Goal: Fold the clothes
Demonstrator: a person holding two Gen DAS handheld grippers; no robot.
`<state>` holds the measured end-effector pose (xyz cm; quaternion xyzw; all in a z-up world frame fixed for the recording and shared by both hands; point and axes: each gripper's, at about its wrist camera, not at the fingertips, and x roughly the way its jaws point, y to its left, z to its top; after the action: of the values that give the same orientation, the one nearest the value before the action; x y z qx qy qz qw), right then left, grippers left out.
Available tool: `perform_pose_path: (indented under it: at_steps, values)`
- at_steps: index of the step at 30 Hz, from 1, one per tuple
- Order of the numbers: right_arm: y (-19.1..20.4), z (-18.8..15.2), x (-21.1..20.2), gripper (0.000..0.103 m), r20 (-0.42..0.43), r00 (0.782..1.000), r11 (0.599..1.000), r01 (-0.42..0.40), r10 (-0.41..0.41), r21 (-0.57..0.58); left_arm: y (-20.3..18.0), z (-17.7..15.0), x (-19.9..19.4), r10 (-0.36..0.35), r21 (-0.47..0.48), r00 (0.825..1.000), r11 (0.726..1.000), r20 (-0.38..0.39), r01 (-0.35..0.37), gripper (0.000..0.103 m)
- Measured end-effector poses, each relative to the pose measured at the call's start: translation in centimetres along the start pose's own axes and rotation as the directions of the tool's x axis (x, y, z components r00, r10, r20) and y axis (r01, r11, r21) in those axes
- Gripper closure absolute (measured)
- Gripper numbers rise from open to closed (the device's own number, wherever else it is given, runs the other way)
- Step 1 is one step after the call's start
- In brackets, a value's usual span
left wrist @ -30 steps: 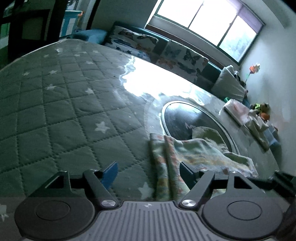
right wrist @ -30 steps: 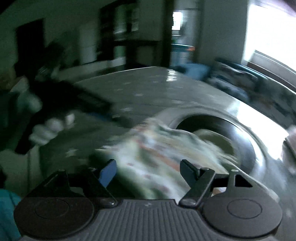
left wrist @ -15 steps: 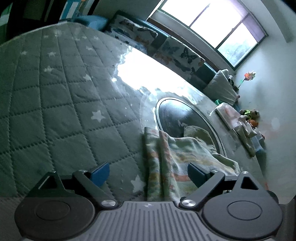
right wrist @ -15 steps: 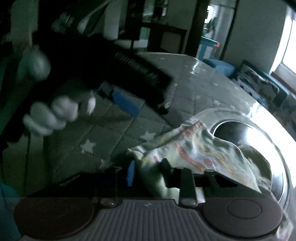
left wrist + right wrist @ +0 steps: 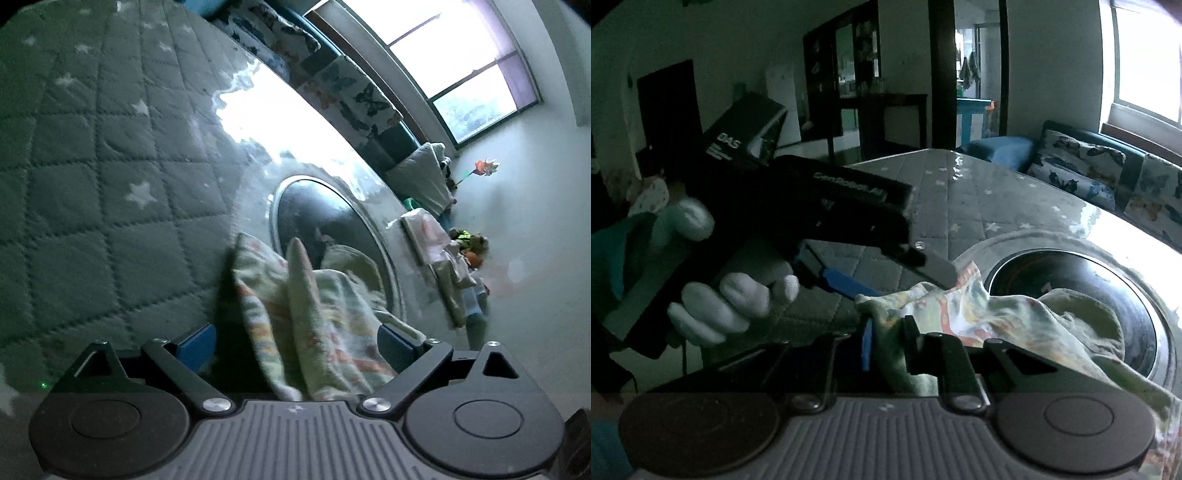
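Right wrist view: we see the patterned cloth (image 5: pixel 990 314) lying crumpled on the quilted star-print cover (image 5: pixel 964 199), draped partly over a dark round inset (image 5: pixel 1071 269) in the tabletop. Our right gripper (image 5: pixel 886 343) has a bunched corner of the cloth between its jaws, which are closing narrow and pinching the fabric. Just beyond that corner, our left gripper (image 5: pixel 886 273) reaches in from the left in a white-gloved hand (image 5: pixel 731 299), its blue-padded fingers (image 5: pixel 846 282) spread around the cloth's near edge. From the left wrist view, we see the cloth (image 5: pixel 314 317) rising in folds between the wide-spread jaws of the left gripper (image 5: pixel 295 341), neither blue pad pressing on it. Beyond the table stand a butterfly-print sofa (image 5: pixel 347 88) and a bright window (image 5: pixel 465 66).
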<state>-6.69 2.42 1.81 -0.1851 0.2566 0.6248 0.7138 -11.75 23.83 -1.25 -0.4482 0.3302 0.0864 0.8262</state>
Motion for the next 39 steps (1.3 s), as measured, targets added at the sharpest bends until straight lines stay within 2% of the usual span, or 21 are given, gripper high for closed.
perform_pose_path:
  at_steps: [3,6,8,10,13,16,19,21,23,26,28,31,34,37,39]
  values:
    - [-0.2,-0.3,-0.5,0.088,0.014,1.000,1.000,-0.014,0.014,0.017,-0.7,-0.1,1.0,-0.008,0.005,1.000,1.000,-0.030,0.008,0.010]
    - [-0.4,-0.6,-0.6,0.088,0.022,0.999,0.999,-0.029,0.029,0.026,-0.9,-0.2,1.9,-0.031,0.007,0.998,0.999,-0.057,0.031,0.022]
    - [-0.6,-0.8,-0.7,0.088,0.029,0.999,0.999,-0.039,0.038,0.034,-0.9,-0.2,2.4,-0.045,0.005,0.996,0.999,-0.073,0.046,0.039]
    - [-0.8,-0.9,-0.8,0.088,0.036,0.998,0.998,-0.045,0.044,0.043,-0.7,-0.3,2.9,-0.053,-0.004,0.995,0.999,-0.088,0.053,0.062]
    - [-1.3,-1.2,-0.9,0.086,0.036,0.998,0.997,-0.053,0.051,0.062,-0.4,-0.5,3.5,-0.061,-0.016,0.993,0.998,-0.105,0.060,0.073]
    - [-1.8,-1.7,-1.5,0.080,0.038,0.998,0.996,-0.051,0.048,0.080,-0.2,-0.6,3.5,-0.063,-0.016,0.993,0.998,-0.101,0.061,0.075]
    - [-2.8,-2.5,-2.7,0.076,0.047,0.999,0.992,-0.005,-0.001,0.127,-0.3,-0.7,3.6,-0.058,-0.005,0.993,0.998,-0.101,0.058,0.075]
    - [-4.1,-3.3,-3.7,0.074,0.047,0.998,0.984,0.042,-0.051,0.175,-0.5,-0.8,3.6,-0.053,0.004,0.994,0.999,-0.100,0.054,0.075]
    - [-5.7,-4.2,-4.8,0.067,0.042,0.993,0.967,0.101,-0.113,0.232,-0.6,-0.8,3.6,-0.047,0.015,0.994,0.999,-0.100,0.049,0.074]
    - [-8.8,-5.8,-6.2,0.064,0.013,0.972,0.922,0.217,-0.234,0.320,-0.8,-0.8,3.6,-0.039,0.029,0.994,0.999,-0.099,0.042,0.073]
    - [-10.8,-6.9,-6.8,0.060,-0.008,0.949,0.884,0.296,-0.315,0.362,-1.0,-0.8,3.6,-0.034,0.038,0.994,0.999,-0.101,0.038,0.073]
    - [-13.8,-8.2,-7.5,0.059,-0.034,0.912,0.817,0.383,-0.409,0.430,-1.4,-0.8,3.8,-0.021,0.061,0.994,0.998,-0.103,0.028,0.072]
    - [-16.5,-9.1,-7.7,0.057,-0.056,0.895,0.763,0.410,-0.443,0.500,-1.7,-0.8,3.9,-0.012,0.076,0.994,0.997,-0.105,0.020,0.071]
    - [-18.0,-9.8,-7.0,0.055,-0.078,0.889,0.737,0.421,-0.452,0.528,-1.8,-0.8,4.0,-0.011,0.081,0.994,0.996,-0.107,0.020,0.070]
    - [-18.7,-10.3,-6.8,0.055,-0.085,0.895,0.725,0.407,-0.437,0.555,-1.9,-0.8,4.0,-0.015,0.087,0.994,0.996,-0.108,0.024,0.067]
